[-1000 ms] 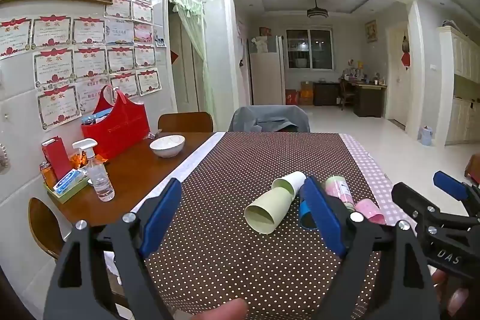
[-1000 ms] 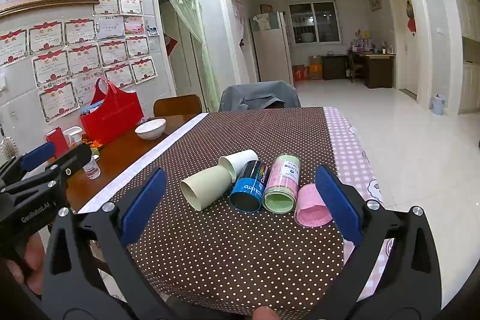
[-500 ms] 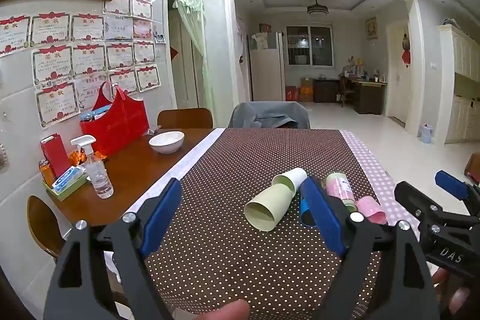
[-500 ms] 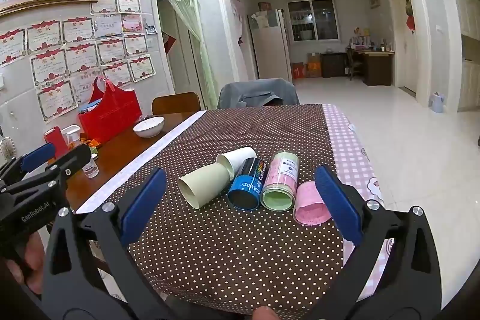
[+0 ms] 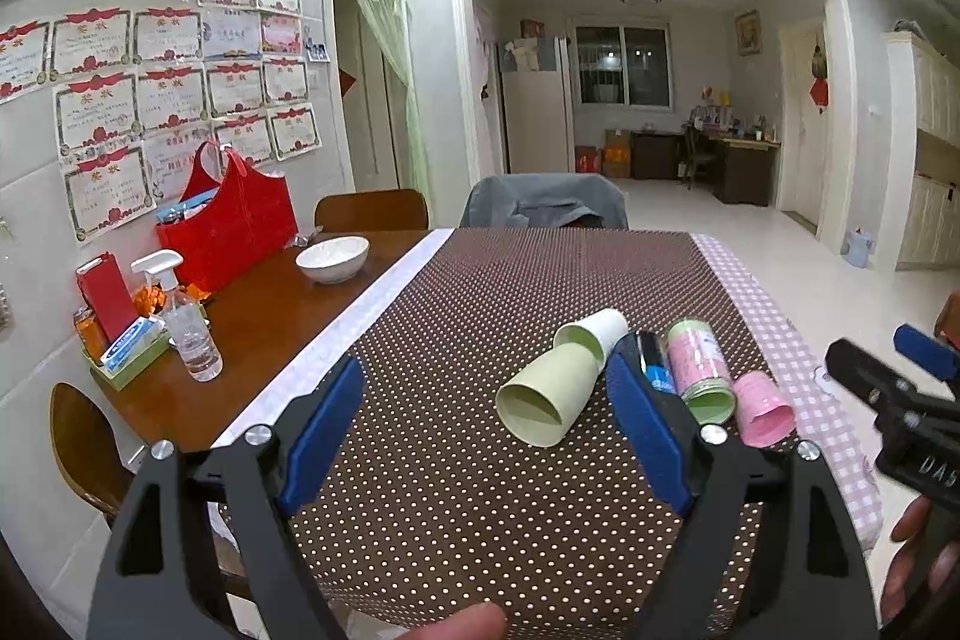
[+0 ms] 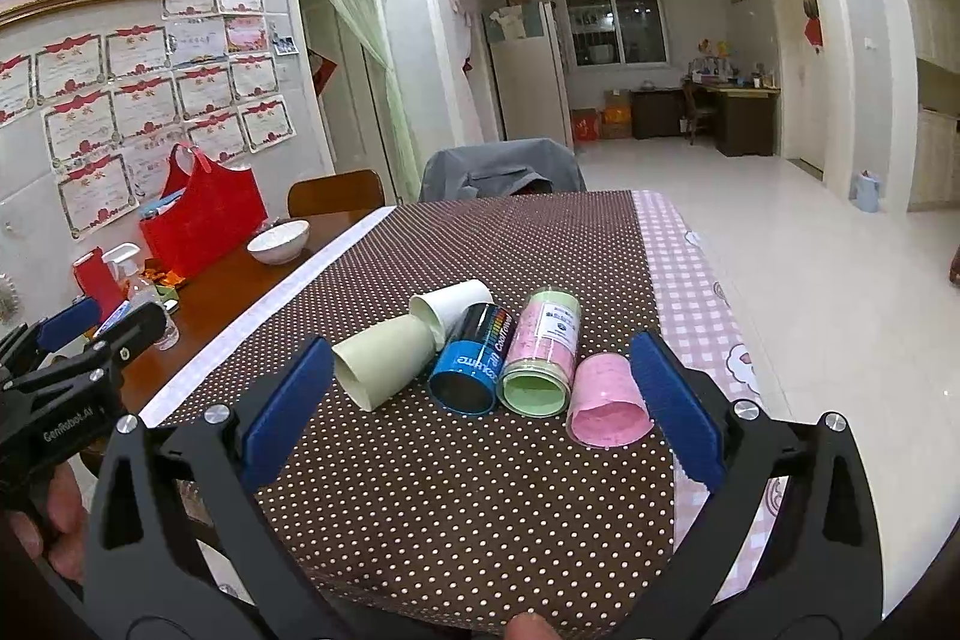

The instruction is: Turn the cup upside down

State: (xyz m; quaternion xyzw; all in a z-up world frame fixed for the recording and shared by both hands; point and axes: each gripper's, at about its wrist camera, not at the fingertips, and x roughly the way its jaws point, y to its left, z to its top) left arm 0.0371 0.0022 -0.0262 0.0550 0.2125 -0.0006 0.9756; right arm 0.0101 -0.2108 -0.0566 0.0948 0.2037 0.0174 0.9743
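Both the left gripper (image 5: 483, 418) and right gripper (image 6: 480, 394) are wide open and hold nothing. The green cup (image 6: 384, 363) lies on its side on the dotted tablecloth (image 6: 456, 508), mouth facing the cameras, maybe touching the white cup (image 6: 451, 303).

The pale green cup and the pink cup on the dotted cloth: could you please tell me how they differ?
The pale green cup is larger and lies at the left end of the row; the pink cup is smaller and lies at the right end. The green cup touches a white cup; the pink one lies beside a jar. Both lie on their sides, mouths toward the cameras.
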